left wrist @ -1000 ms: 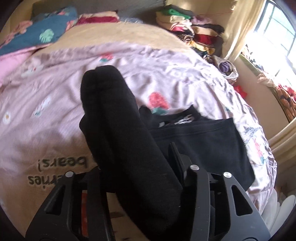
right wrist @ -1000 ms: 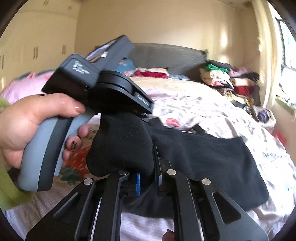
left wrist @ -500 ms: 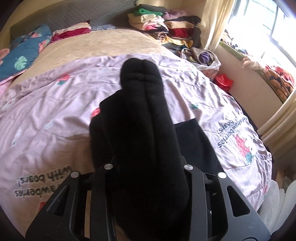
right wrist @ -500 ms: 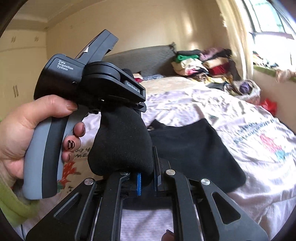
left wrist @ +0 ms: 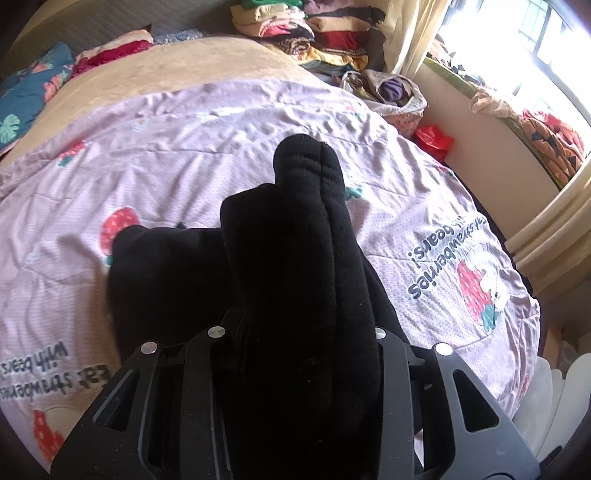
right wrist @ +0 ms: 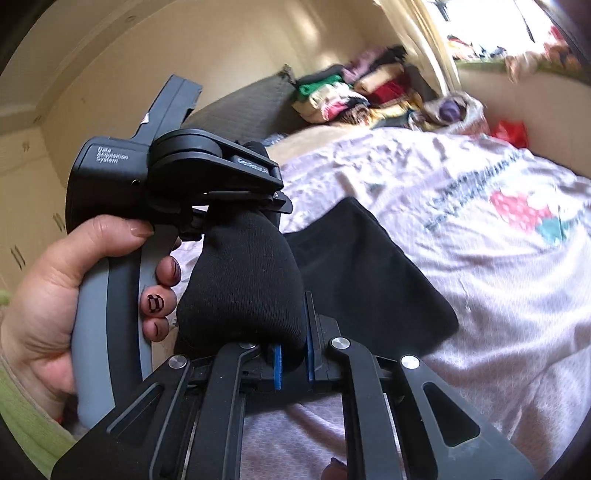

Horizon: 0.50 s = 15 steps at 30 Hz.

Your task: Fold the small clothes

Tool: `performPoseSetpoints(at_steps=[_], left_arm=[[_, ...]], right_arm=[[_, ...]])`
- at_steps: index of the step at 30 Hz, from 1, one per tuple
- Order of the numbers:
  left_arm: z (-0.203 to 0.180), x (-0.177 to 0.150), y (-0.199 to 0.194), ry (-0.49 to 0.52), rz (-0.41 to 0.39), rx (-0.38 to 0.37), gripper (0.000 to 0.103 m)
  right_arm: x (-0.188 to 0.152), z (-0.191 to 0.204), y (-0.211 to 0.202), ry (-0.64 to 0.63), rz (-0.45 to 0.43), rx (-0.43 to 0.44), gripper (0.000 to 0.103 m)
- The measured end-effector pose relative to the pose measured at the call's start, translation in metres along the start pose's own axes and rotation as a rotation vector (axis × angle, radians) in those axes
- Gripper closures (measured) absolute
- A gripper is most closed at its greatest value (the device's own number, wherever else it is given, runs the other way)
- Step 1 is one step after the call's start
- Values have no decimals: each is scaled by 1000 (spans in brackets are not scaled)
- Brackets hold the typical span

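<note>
- Comparing with 1 second back, the view has swung across the bed; the "with bears!" print that sat at the lower left of the left wrist view now has a 2nd copy showing on the right, and the flat black garment [left wrist: 162, 273] has slid from the right of the sock bundle to its left
- same grip on both ends as before; the black sock bundle [left wrist: 306, 266] is held up over the pink bedspread [left wrist: 221, 122], not lying on it
- left gripper [left wrist: 295, 343] is clamped round the thick end of the bundle, pads hidden by the fabric; right gripper [right wrist: 293, 350] is pinched tight on the other end, blue pads [right wrist: 277, 365] squeezing a narrow bit of cloth
- readable stuff: bedspread says "Eat strawberries with bears!" upside down; the left gripper's body in the right wrist view reads "Data Acquisition System", plus a small logo too blurred to read
- the bundle's long axis runs from 1 gripper to the other; in the left wrist view its rounded end points away toward the stacked clothes [left wrist: 317, 33]
- hand [right wrist: 55, 295] wraps the grey handle
</note>
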<state>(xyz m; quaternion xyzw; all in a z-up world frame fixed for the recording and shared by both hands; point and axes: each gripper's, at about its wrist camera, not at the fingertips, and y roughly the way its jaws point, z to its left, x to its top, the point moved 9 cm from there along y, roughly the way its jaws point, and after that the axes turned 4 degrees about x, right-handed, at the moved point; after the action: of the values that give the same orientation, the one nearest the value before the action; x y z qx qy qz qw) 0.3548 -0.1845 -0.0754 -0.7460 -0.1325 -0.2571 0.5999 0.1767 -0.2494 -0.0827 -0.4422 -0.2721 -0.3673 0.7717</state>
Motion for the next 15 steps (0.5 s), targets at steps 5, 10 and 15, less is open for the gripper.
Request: performPoseSetpoints(at_steps=[5,10,15], left_arm=[[-13,-3,19,19,28,-6,69],[-16,-3,30,-9,47,-36,51],[-15,3,29,-96,27,-122,21]], right_arm=[[-6,-12,4,69,32,-16,95],[-12,-28,10,181,63,9,92],[-22,-52,13,352,94,49,81]])
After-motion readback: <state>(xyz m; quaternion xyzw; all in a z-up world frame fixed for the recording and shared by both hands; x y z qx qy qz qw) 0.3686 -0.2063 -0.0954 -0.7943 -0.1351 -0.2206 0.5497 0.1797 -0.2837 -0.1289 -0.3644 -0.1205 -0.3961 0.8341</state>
